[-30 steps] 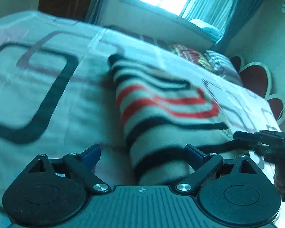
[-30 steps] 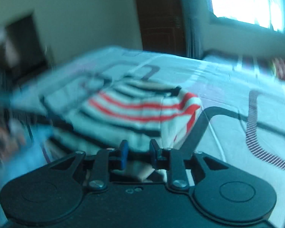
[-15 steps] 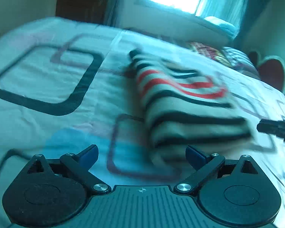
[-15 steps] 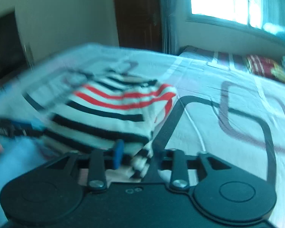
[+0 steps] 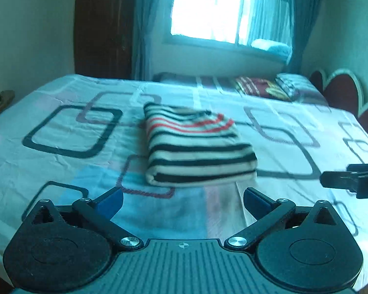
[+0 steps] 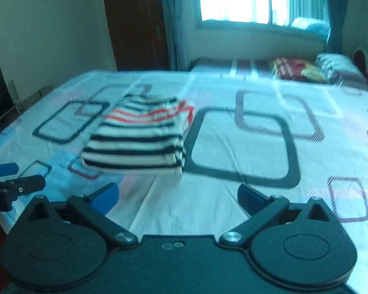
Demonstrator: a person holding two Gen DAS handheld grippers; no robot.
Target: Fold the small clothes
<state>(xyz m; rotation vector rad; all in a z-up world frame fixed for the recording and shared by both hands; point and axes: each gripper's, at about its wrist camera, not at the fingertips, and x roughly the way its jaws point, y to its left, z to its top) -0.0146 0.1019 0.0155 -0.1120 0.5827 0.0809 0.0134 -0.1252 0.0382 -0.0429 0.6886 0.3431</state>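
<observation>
Both jaws are released wide with nothing between them: left gripper [image 5: 183,199] and right gripper [image 6: 177,196], whose jaws have just been opening. Beyond them, apart from both, the folded striped sweater [image 5: 196,149] lies flat on the bed sheet [image 5: 61,166], pillows [image 5: 262,88] and window [image 5: 223,7] behind

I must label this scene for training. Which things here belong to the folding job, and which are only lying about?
Job: folded striped garment; left gripper; right gripper, both open and empty.
Lying about: patterned bedsheet; pillows; curtains; headboard.
</observation>
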